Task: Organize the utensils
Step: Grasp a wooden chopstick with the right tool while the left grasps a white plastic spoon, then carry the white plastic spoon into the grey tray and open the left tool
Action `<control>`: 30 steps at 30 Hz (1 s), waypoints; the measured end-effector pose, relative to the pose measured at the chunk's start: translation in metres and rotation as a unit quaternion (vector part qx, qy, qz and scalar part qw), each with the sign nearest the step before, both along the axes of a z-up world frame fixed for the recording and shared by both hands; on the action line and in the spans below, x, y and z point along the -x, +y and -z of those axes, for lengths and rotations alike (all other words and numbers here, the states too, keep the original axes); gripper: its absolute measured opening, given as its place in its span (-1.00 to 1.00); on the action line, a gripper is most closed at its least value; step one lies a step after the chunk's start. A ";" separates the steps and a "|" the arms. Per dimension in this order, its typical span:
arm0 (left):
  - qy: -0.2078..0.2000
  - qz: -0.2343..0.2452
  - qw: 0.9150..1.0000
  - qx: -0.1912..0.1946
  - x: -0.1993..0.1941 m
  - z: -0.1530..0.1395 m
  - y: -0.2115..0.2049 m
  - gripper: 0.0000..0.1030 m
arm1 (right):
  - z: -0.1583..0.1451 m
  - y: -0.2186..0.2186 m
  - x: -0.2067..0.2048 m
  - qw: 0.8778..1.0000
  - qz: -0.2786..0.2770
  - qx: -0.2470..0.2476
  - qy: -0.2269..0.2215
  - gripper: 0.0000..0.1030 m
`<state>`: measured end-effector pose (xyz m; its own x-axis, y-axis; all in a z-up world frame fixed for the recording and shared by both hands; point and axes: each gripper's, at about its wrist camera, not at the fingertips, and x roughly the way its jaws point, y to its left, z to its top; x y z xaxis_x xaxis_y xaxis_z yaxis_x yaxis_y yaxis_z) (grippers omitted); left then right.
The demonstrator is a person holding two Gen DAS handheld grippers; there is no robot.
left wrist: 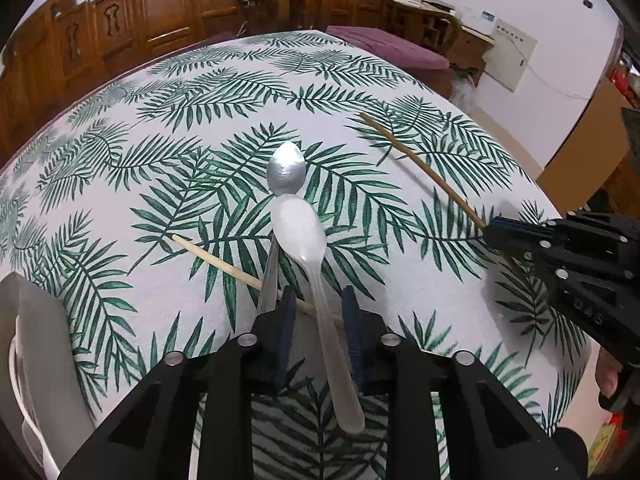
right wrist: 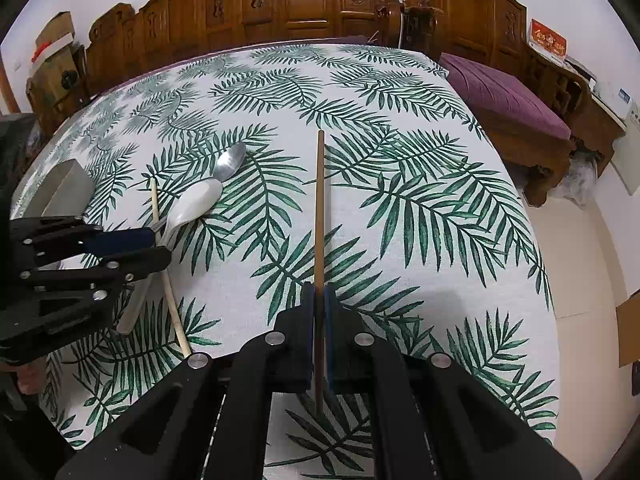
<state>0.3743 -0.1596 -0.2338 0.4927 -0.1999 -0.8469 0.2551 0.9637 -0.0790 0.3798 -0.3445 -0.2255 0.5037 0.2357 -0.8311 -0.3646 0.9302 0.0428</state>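
Observation:
My left gripper (left wrist: 318, 300) stands open around the handle of a matte silver spoon (left wrist: 304, 236), which leans toward the right finger; whether it is lifted I cannot tell. A second shiny spoon (left wrist: 286, 172) lies just beyond, its handle passing left of my left finger. A pale chopstick (left wrist: 224, 262) lies across under the fingers. My right gripper (right wrist: 319, 296) is shut on a darker brown chopstick (right wrist: 320, 208), which points straight ahead over the leaf-print tablecloth (right wrist: 420, 240). It also shows in the left wrist view (left wrist: 424, 164). Both spoons (right wrist: 196, 200) show left in the right wrist view.
A grey container (left wrist: 36, 344) with a white cord sits at the table's left edge, also in the right wrist view (right wrist: 64, 190). Carved wooden benches (right wrist: 320, 4) with a purple cushion (right wrist: 504, 100) stand behind and right of the table.

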 end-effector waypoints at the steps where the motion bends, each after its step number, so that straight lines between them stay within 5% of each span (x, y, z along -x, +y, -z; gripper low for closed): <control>1: -0.001 -0.001 1.000 -0.001 -0.001 0.000 0.000 -0.67 | -0.001 -0.001 0.000 1.000 0.000 -0.002 0.000 -0.89; 17: -0.011 0.000 1.000 -0.021 -0.003 -0.004 -0.005 -0.89 | -0.010 0.001 0.002 1.000 -0.006 -0.012 -0.007 -0.89; 30: -0.049 -0.003 0.999 -0.013 0.027 -0.052 0.013 -0.89 | -0.052 0.022 0.024 0.998 -0.034 -0.016 -0.043 -0.89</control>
